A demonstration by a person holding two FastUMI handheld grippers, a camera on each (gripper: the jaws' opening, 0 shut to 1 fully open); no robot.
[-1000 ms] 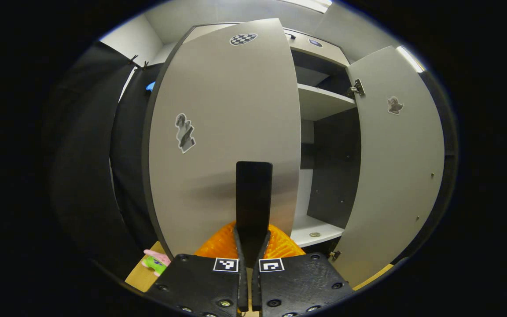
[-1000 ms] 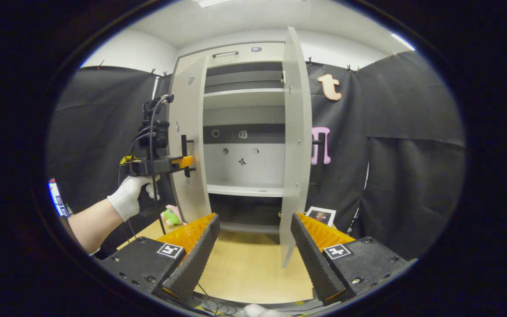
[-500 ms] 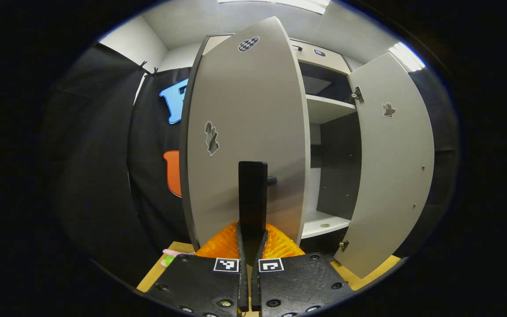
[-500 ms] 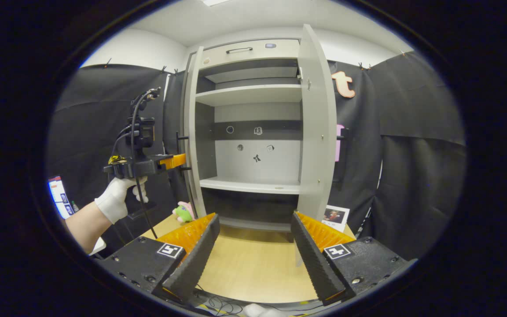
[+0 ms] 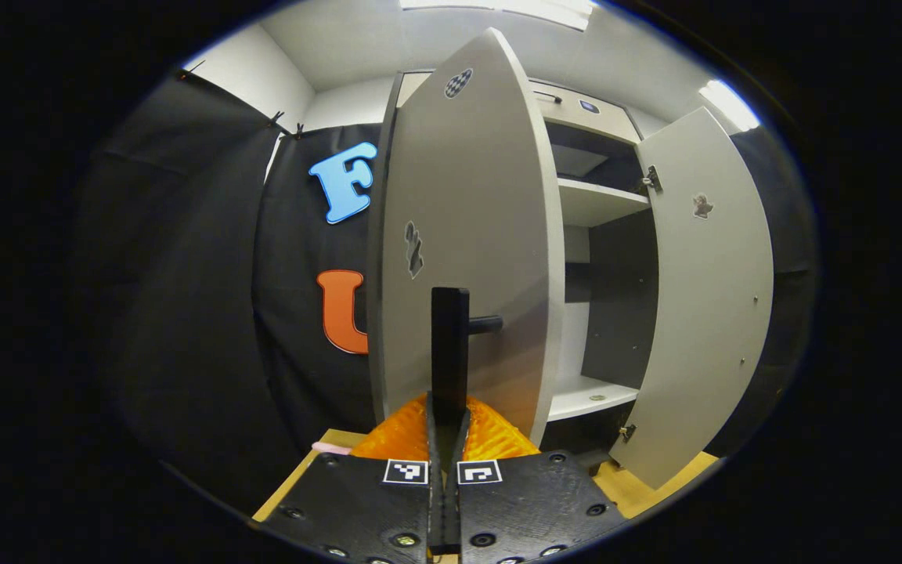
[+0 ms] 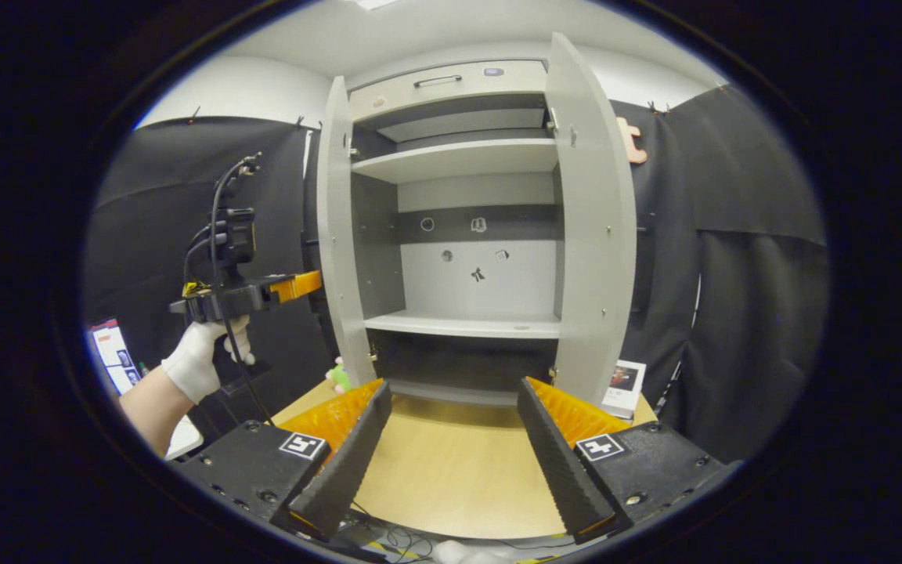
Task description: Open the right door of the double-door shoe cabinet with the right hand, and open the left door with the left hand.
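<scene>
Gripping the black handle [image 5: 449, 345] of the left door [image 5: 467, 235], the left gripper [image 5: 445, 423] has both orange fingers pinched tight on the bar — the door is swung wide, nearly edge-on to the cabinet [image 5: 588, 117]. Beyond the handle, on its far side, the right door [image 5: 705, 313] hangs open too, and two white shelves show between the pair. To finish this pull well, I'd say keep the grip square on the bar and follow the hinge's arc rather than tugging straight back; letting go cleanly comes after.

Over in the right gripper view, the right gripper [image 6: 451, 446] sits spread wide and empty, well back from the cabinet [image 6: 451, 78] above the wooden floor [image 6: 451, 478]. Left door [image 6: 335, 235] and right door [image 6: 592, 235] flank the open interior — two doors, two shelves, one drawer front on top. Left of the cabinet, a gloved hand [image 6: 200, 364] holds the left gripper [image 6: 294, 283] just beside the left door. Both doors look open; the task seems nearly done.
</scene>
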